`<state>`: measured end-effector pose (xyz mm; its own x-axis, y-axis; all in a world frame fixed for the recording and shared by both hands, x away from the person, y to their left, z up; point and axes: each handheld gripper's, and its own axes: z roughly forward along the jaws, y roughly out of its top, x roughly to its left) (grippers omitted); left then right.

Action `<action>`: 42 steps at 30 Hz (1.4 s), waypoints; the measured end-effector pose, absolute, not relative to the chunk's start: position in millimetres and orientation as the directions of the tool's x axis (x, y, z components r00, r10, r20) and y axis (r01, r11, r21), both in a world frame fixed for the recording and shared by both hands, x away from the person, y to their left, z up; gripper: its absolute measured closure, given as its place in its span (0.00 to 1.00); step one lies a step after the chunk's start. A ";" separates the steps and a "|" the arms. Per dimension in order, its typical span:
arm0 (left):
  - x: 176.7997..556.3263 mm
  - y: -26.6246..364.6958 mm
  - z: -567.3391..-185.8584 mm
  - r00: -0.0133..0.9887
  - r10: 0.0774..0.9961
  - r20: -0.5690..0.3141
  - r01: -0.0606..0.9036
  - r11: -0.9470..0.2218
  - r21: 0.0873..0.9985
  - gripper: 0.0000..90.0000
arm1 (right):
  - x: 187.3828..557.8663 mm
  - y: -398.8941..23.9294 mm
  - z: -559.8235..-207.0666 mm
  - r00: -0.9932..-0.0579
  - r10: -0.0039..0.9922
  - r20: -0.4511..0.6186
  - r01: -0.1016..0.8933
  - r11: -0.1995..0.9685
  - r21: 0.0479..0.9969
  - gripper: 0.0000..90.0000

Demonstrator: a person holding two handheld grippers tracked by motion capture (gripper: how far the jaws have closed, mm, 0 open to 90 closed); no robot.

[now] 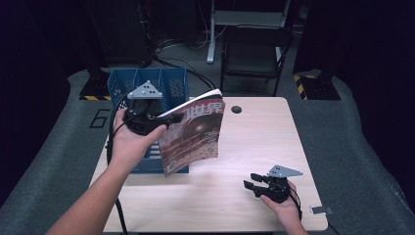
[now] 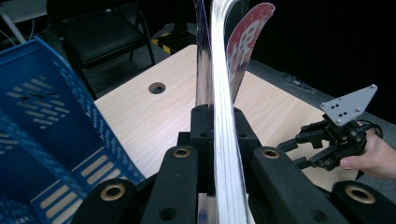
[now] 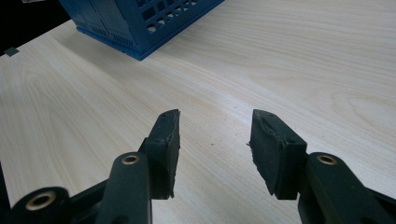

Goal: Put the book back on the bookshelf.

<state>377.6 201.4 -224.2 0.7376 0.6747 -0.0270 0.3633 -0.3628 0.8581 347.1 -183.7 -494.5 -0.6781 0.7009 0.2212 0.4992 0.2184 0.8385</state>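
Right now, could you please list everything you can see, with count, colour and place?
magazine: one, reddish-brown cover, held upright over the table's left side, beside the basket
basket: one, blue, left rear of the table
table: one, light wood, with a round hole near its far edge
chair: one, black, behind the table
left gripper: one, black, shut on the magazine's edge
right gripper: one, black, open, low over the table's right front
hands: two, one on each gripper

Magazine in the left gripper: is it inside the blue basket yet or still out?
Out. The magazine hangs in the air, clamped in the left gripper, beside the blue basket and above the table.
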 end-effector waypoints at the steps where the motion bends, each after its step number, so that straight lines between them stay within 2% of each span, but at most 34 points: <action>1: 377.4 203.8 -223.3 0.734 0.678 -0.028 0.366 -0.360 0.858 0.93 | 347.3 -183.4 -494.5 -0.677 0.701 0.223 0.499 0.215 0.839 0.58; 16: 372.1 240.5 -213.6 0.682 0.731 0.000 0.379 -0.354 0.855 0.93 | 350.1 -179.8 -495.0 -0.678 0.699 0.227 0.500 0.213 0.840 0.58; 42: 368.8 293.7 -207.6 0.555 0.831 -0.041 0.430 -0.244 0.869 0.93 | 356.7 -169.3 -494.9 -0.705 0.674 0.222 0.491 0.236 0.839 0.58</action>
